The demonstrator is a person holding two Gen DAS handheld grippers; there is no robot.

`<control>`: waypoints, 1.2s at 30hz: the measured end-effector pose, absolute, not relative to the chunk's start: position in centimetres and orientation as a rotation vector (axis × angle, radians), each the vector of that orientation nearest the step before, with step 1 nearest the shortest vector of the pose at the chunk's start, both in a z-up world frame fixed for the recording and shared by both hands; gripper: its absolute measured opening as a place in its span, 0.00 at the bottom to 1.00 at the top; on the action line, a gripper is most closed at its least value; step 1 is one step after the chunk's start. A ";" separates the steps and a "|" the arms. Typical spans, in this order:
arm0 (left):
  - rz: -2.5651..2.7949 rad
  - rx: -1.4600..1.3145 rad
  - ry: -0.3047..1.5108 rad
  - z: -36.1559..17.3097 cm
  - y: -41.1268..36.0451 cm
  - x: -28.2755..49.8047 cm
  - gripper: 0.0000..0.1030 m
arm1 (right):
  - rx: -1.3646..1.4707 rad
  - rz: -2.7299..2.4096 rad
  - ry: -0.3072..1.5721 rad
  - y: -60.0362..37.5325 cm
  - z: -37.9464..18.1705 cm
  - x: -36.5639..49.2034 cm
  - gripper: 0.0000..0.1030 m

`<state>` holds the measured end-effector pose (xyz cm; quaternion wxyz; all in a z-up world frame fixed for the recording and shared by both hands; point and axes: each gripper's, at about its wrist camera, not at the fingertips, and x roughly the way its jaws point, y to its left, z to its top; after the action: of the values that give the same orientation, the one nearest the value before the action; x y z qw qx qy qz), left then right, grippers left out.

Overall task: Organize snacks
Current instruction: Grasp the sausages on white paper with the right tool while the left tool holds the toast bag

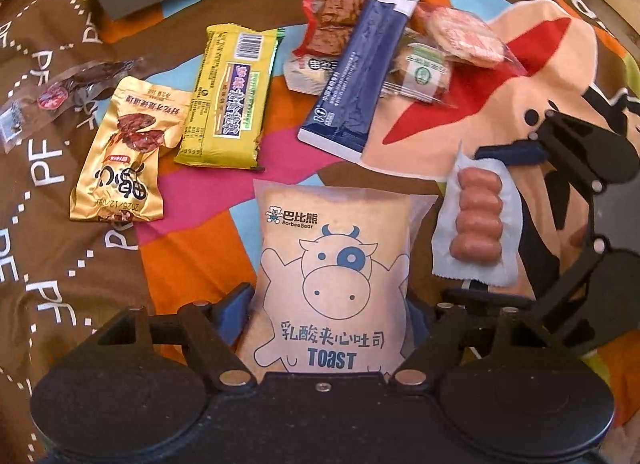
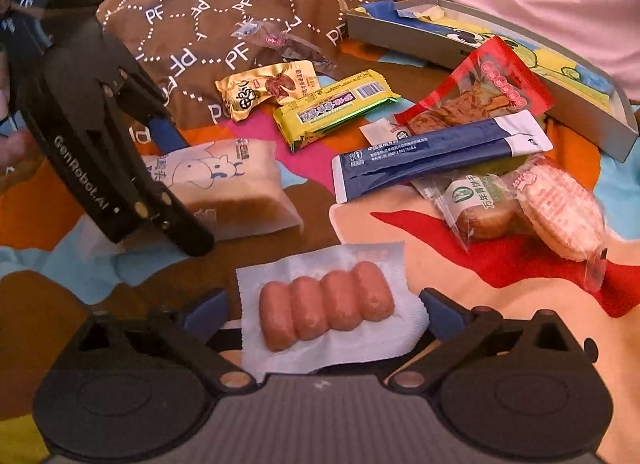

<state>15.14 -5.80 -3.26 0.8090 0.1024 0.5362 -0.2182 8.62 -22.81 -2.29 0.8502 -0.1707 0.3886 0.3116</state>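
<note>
A toast packet printed with a cartoon cow lies on the patterned bedspread. My left gripper is shut on its lower end, one blue pad pressing each side. To its right lies a clear packet of small sausages, also. My right gripper stands open astride that packet, a fingertip beside each edge. In the right wrist view, the left gripper shows at the left, clamped on the toast packet.
Loose snacks lie beyond: a gold packet, a yellow bar, a blue sachet, a red packet, a green-label cake and a round cracker. A shallow grey box sits at the back.
</note>
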 end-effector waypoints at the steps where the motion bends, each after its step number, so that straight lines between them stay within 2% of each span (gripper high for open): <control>1: -0.453 0.213 1.146 -3.2 -5.9 15.1 0.75 | -0.369 0.653 0.816 -22.7 -2.4 8.4 0.98; 8: -0.395 0.188 1.135 -3.1 -6.0 14.5 0.73 | -0.373 0.631 0.817 -22.4 -2.2 7.7 0.91; 16: -0.382 0.162 1.104 -3.1 -5.7 13.7 0.71 | -0.381 0.624 0.786 -22.4 -2.1 7.3 0.89; 25: -0.367 0.130 1.065 -2.8 -5.4 12.7 0.68 | -0.502 0.574 0.673 -21.2 -1.6 5.7 0.88; 36: -0.371 0.082 1.015 -2.2 -5.4 12.0 0.66 | -0.499 0.472 0.524 -21.9 -0.6 5.6 0.88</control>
<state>11.99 -5.41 -2.16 0.8567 0.0389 0.4832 -0.1765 5.59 -21.95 -0.59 0.9082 -0.2416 0.2541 0.2287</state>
